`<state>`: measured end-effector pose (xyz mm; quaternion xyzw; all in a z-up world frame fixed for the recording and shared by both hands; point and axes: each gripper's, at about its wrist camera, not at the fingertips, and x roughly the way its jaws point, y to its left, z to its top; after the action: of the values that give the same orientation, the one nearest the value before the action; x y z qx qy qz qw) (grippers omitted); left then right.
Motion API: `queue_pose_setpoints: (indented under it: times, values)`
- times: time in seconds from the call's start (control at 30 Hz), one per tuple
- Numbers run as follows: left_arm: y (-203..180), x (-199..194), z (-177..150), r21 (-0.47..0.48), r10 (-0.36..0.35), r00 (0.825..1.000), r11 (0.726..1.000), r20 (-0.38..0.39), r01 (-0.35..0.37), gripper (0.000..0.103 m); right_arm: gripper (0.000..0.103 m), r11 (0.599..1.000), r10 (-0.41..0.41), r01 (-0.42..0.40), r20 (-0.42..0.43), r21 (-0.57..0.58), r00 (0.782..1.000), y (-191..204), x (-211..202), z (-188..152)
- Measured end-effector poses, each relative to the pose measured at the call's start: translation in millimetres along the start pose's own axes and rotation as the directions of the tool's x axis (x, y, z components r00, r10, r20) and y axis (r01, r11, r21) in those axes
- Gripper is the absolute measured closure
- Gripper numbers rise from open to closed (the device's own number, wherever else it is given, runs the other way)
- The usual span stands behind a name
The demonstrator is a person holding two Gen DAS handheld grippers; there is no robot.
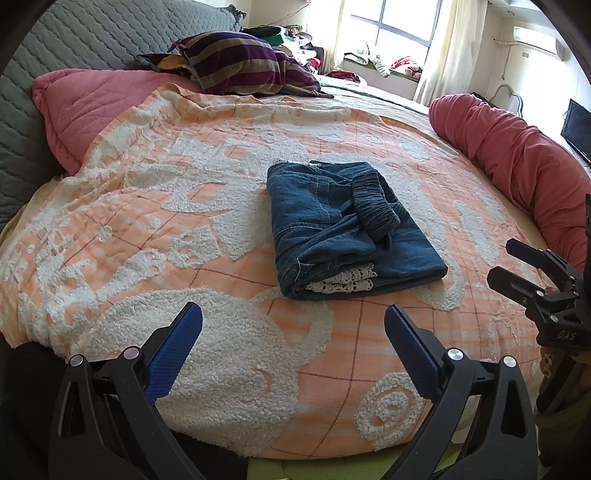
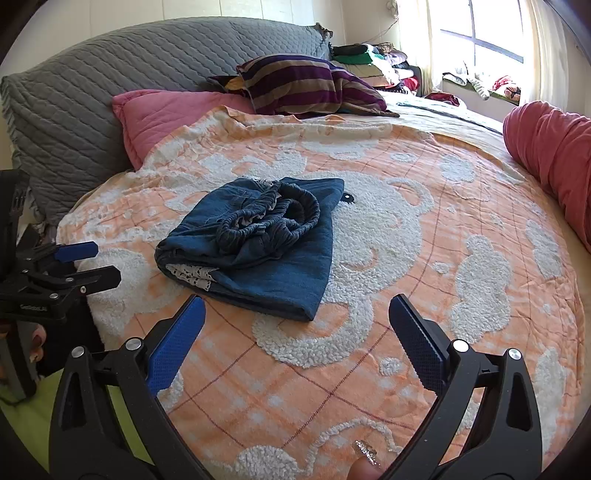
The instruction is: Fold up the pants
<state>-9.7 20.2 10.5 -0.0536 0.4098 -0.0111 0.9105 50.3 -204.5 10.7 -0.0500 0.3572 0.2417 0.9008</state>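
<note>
pants (image 1: 351,225) folded, ahead of both tongs | left gripper (image 1: 293,325), right gripper (image 2: 297,317) spread, empty | right view only: fingertip (image 2: 364,469) | orange-white bedspread (image 1: 147,206), window (image 1: 399,26)

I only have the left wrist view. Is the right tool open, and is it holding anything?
Observer: The right tool is open and holds nothing; both fingers hang over the bedspread, short of the jeans.
Operator: Anything loose on top of the fold?
Observer: The elastic waistband lies bunched in loops on top, with a paler lining showing inside.
Operator: Anything near the tool's base?
Observer: A fingertip with a glittery nail shows at the bottom edge.
</note>
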Motion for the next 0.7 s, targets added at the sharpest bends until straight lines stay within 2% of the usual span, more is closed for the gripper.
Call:
queue_pose_setpoints:
  times: [0.7]
  values:
    - [-2.0,-2.9,-0.2,0.006,0.003,1.000,1.000,0.009,-0.003,0.005,0.009,1.000,0.003,-0.003,-0.003,0.001,1.000,-1.8,-3.4,0.0]
